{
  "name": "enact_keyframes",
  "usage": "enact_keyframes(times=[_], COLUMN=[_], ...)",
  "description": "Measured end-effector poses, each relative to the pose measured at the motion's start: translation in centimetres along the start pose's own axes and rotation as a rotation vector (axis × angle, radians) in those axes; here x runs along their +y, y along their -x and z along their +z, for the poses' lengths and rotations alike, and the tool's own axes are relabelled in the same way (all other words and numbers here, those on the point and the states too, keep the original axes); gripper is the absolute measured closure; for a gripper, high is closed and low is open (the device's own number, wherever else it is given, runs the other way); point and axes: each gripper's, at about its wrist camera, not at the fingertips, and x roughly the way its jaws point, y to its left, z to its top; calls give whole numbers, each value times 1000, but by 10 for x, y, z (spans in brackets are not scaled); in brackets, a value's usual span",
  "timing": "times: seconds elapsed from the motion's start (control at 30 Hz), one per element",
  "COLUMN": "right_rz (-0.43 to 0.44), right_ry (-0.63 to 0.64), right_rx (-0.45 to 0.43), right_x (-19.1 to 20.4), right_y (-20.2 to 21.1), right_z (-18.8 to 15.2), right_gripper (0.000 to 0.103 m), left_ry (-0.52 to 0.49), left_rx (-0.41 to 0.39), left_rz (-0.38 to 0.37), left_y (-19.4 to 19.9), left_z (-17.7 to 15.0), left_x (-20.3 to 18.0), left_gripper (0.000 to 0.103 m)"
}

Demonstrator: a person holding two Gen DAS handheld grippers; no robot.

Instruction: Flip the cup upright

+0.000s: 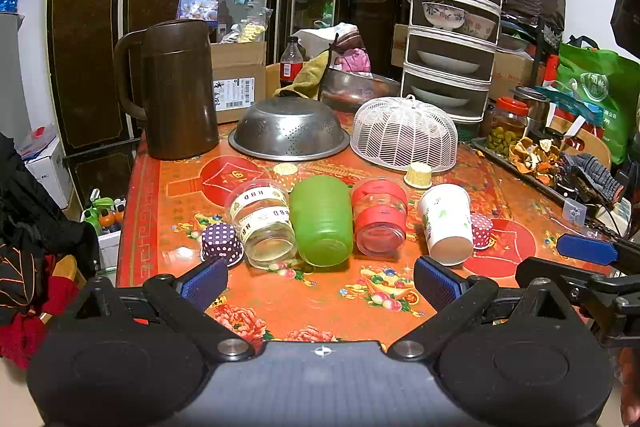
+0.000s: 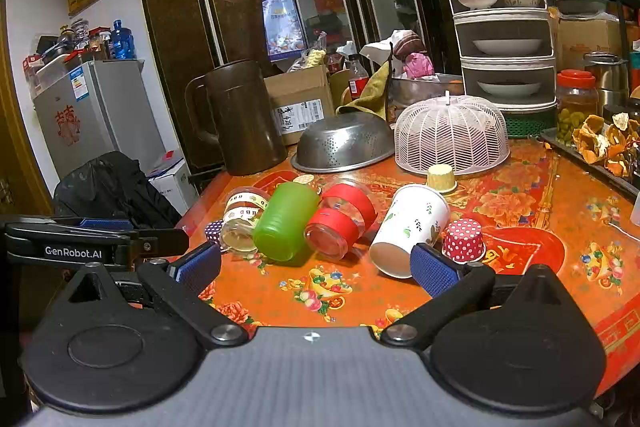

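Observation:
Several cups lie on their sides in a row on the red patterned table (image 1: 280, 303): a clear banded cup (image 1: 262, 223), a green cup (image 1: 322, 221), a clear cup with red bands (image 1: 380, 221) and a white paper cup (image 1: 446, 223). They also show in the right wrist view: clear banded cup (image 2: 240, 219), green cup (image 2: 286, 221), red-banded cup (image 2: 340, 223), white paper cup (image 2: 408, 229). My left gripper (image 1: 320, 281) is open, just short of the row. My right gripper (image 2: 316, 269) is open, its right finger (image 2: 432, 273) close beside the paper cup's mouth.
Small cupcake liners sit upside down around the cups: purple dotted (image 1: 221, 242), red dotted (image 2: 464, 241), yellow (image 1: 418, 175). Behind stand a brown jug (image 1: 176, 89), an upturned steel colander (image 1: 289, 129), a white mesh food cover (image 1: 404, 133) and a tiered dish rack (image 1: 454, 23).

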Motion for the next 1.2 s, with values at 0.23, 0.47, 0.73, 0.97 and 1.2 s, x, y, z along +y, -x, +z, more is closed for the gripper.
enact_keyframes(times=[0.23,0.47,0.73,0.97,1.2], right_rz=[-2,0,0,1,0], right_ry=[-3,-4,-6,-6,-6], right_rx=[8,9,8,9,12], right_x=[-1,-1,-1,-1,-1], right_y=[-2,-2,-1,-1,-2], right_z=[-2,-1,-1,-1,-1], right_gripper=[1,1,1,1,1], left_ry=[0,-1,-1,-1,0], left_rx=[-1,-2,-2,-2,0], left_rz=[-2,-4,-5,-6,-6], left_y=[0,1,1,1,1], left_z=[0,-1,-1,-1,-2], left_x=[0,-2,-2,-2,-2], left_gripper=[3,3,3,3,3])
